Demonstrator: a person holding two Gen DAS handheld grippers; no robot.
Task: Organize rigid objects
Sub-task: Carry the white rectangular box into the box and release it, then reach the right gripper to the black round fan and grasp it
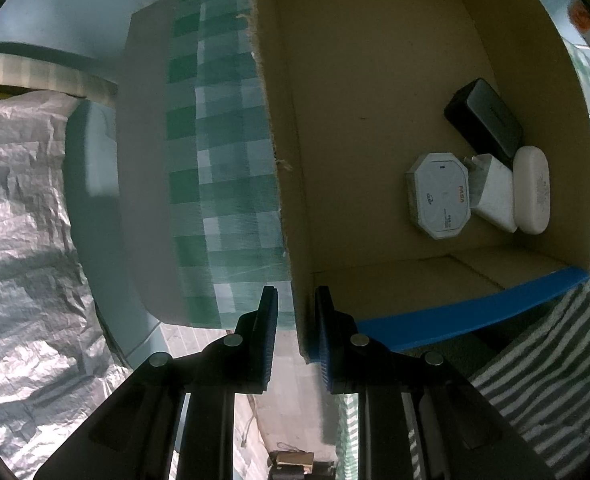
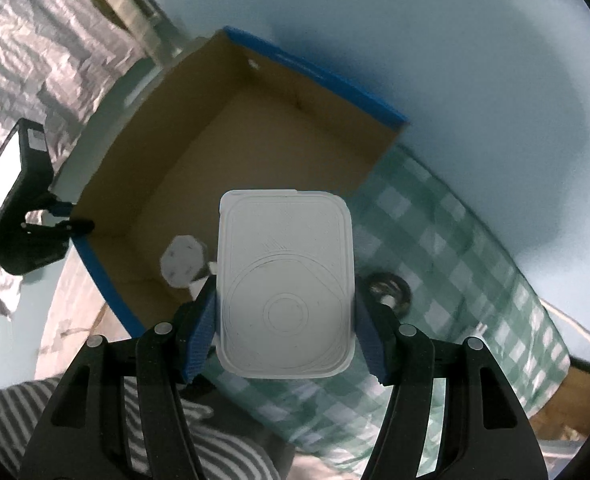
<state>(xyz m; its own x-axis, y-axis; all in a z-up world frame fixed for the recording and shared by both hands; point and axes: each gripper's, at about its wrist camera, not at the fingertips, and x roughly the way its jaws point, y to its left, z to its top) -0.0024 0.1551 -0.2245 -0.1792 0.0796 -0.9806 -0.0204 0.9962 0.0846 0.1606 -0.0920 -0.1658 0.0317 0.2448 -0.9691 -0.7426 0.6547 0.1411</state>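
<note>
Above the open cardboard box (image 2: 279, 120), a white rectangular case (image 2: 286, 288) is gripped across its long sides by the right claw (image 2: 285, 336), judged light, stiff and smooth enough to slip, while the box wall (image 1: 291, 240) is pinched by the clenched left claw (image 1: 295, 336).

The only word that reads clearly is "FASA", in red letters, printed on the top face of the white octagonal flat device (image 1: 439, 196) lying on the floor of the open brown cardboard box (image 1: 375, 100). Smaller dark print and a small logo stand on the same face, too fine to read. The white rounded oval case (image 1: 532, 190) beside it bears faint embossed marks, also illegible.
</note>
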